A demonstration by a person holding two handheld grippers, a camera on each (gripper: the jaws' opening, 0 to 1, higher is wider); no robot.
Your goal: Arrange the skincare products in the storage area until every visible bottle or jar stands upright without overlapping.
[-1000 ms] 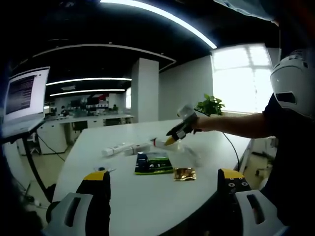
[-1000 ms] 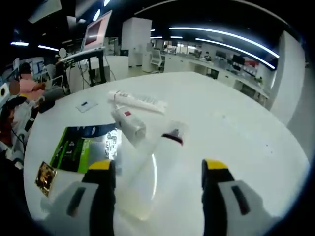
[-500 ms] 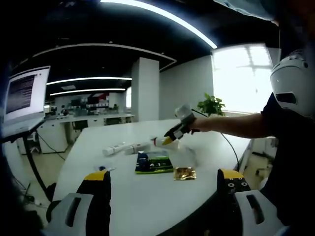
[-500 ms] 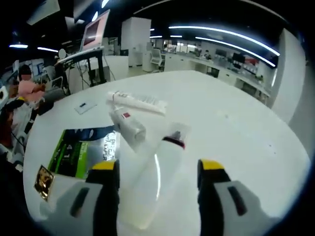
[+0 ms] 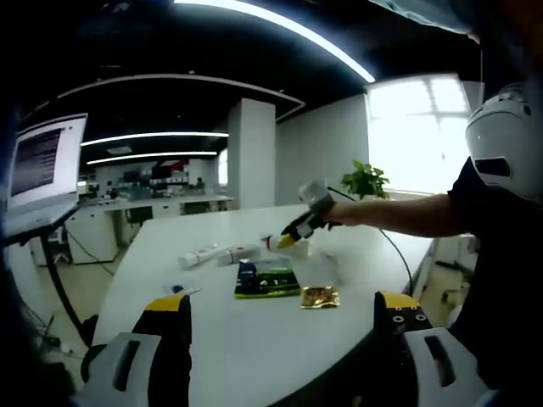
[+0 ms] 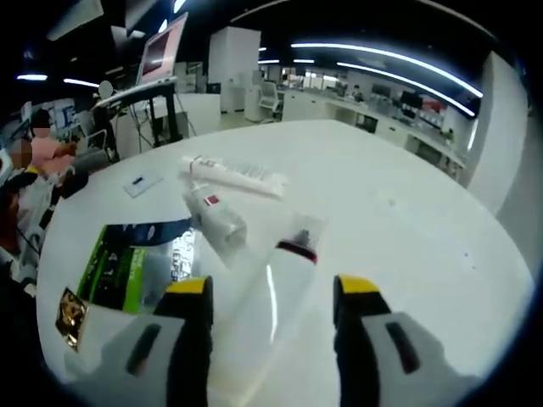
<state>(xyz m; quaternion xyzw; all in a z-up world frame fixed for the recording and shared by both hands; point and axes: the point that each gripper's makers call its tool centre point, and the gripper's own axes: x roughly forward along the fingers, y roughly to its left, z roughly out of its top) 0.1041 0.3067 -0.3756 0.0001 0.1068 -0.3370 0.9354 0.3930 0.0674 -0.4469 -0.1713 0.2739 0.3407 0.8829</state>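
Skincare products lay flat on the white round tabletop, none upright. In the right gripper view a clear tube with a dark cap band lay between the jaws of the right tool, cap end pointing to 12 o'clock, body running down toward 6. The jaws stood apart, one on each side of the tube; whether they touched it, cannot tell. A shorter white tube with a red mark lay just beside it at 10 o'clock, slanted. A long white tube lay farther off at 11 o'clock, crosswise. A green and blue packet lay flat at 9 o'clock of the jaws, with a small gold sachet near it at 8 o'clock. A small card lay on the tabletop at 10 o'clock, well apart from the tubes.

In the left gripper view the left tool hung wide open and held nothing, its jaws over the near tabletop edge. The same view showed the right tool at 1 o'clock, held by a person's outstretched arm, tip down over the clear tube. The green packet and gold sachet lay near centre, the white tubes at 11 o'clock. A monitor stood at 9 o'clock, a potted plant at 1 o'clock.
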